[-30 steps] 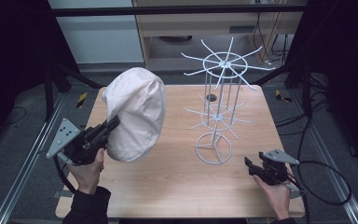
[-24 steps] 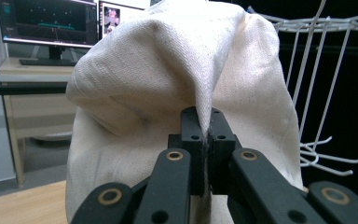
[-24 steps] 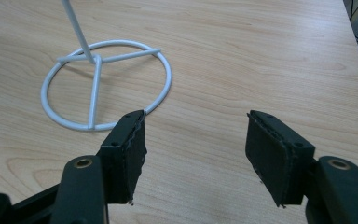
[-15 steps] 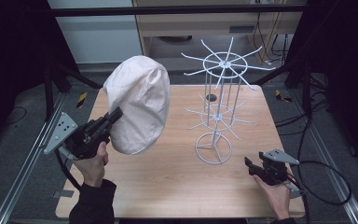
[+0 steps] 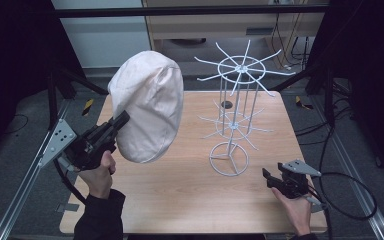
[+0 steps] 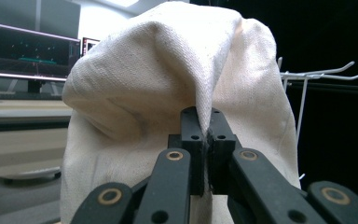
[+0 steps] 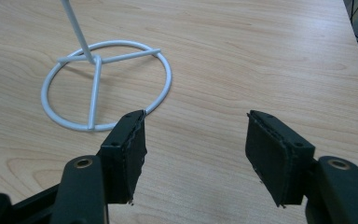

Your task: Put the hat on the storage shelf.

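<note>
A cream cloth cap [image 5: 147, 105] hangs in the air over the table's left half, pinched at its edge by my left gripper [image 5: 122, 120]. In the left gripper view the two jaws are shut on a fold of the cap [image 6: 168, 84], with my left gripper [image 6: 204, 140] below it. A white wire rack [image 5: 235, 112] with spoke-like hooks on two tiers stands right of centre. My right gripper [image 5: 270, 176] rests low near the table's front right, open, with nothing between its fingers. Its ring base [image 7: 106, 84] lies just ahead of my right gripper [image 7: 196, 140].
The wooden table [image 5: 180, 200] has bare room in front of the rack and at the front middle. A small dark hole [image 5: 226, 104] sits near the table's far edge. Cables [image 5: 350, 185] trail off the right side. Monitors [image 6: 28, 46] stand on a desk behind.
My left gripper has lifted the cap higher and carried it a little to the right, toward the rack. The right gripper has stayed where it was.
</note>
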The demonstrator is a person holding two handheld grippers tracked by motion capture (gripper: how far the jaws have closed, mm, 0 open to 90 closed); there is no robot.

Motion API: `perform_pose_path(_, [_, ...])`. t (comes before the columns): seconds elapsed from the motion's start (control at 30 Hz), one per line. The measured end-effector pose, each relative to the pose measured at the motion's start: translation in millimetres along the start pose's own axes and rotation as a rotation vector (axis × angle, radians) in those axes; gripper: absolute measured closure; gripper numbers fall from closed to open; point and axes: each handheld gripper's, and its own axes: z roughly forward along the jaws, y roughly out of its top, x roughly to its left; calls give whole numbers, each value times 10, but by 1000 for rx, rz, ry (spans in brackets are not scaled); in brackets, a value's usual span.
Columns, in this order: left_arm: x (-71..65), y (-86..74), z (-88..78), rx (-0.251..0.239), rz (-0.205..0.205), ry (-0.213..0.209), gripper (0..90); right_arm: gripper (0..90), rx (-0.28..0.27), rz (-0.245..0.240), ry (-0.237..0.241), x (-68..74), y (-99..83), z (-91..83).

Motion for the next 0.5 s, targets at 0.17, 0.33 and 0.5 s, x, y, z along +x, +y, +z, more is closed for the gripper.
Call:
perform_pose_path(0.17, [-25, 33, 2, -16, 0, -13, 880, 382, 3, 7, 3, 4, 2, -2])
perform_pose_path(0.33, [-76, 75, 20, -29, 3, -32, 880, 382, 4, 8, 4, 6, 1, -1])
perform_pose_path(0.5, [-110, 117, 38, -43, -3, -57, 879, 381, 2, 1, 1, 2, -2, 7])
